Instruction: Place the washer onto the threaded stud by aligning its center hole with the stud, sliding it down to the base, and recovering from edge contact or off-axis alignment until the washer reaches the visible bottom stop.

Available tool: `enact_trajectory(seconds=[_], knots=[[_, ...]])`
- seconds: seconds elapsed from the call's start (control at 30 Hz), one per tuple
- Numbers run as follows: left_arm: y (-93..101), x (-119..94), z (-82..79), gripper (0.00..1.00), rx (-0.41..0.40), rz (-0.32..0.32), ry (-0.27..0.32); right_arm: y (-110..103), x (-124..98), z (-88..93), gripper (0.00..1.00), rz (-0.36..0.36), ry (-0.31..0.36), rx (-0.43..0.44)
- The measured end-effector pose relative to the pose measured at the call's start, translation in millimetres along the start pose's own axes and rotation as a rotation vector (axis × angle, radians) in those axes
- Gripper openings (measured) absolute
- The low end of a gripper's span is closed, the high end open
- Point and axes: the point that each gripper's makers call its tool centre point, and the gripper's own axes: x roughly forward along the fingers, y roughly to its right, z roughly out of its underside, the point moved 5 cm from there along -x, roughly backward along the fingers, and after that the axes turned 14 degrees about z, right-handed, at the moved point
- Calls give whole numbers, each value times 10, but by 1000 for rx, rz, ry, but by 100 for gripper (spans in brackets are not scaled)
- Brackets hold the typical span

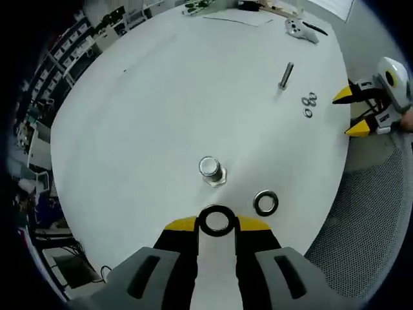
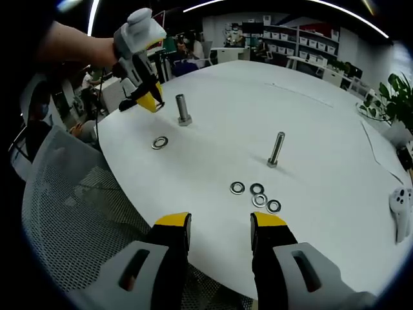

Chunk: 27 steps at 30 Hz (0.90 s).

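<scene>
My left gripper (image 1: pixel 216 225) is shut on a large dark washer (image 1: pixel 217 209), holding it flat between the yellow tips just short of the thick threaded stud (image 1: pixel 211 170). That stud stands upright on its hex base on the white table (image 1: pixel 161 97). From the right gripper view, the left gripper (image 2: pixel 147 99) hovers beside the stud (image 2: pixel 182 110), with a hand around it. A second large washer (image 1: pixel 265 202) (image 2: pixel 159 142) lies flat near the stud. My right gripper (image 2: pixel 219 223) stands open at the table's edge with nothing between its fingers; it also appears as the right gripper (image 1: pixel 361 111).
A slimmer bolt (image 2: pixel 276 150) (image 1: pixel 285 75) stands upright mid-table, with several small washers (image 2: pixel 256 194) (image 1: pixel 309 103) beside it. A white controller (image 2: pixel 401 210) lies at the far edge. A mesh chair (image 2: pixel 71 213) sits under the table's near rim. Shelves and a plant (image 2: pixel 395 97) stand behind.
</scene>
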Motion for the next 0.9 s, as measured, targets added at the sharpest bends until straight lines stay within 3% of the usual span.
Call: enact_trajectory(seconds=[0.37, 0.9], knots=[[-25, -132, -247, 19, 38, -13, 31, -2, 3, 1, 39, -2, 1, 1], [-67, -51, -466, 19, 69, 12, 8, 4, 1, 0, 39, 0, 1, 1]])
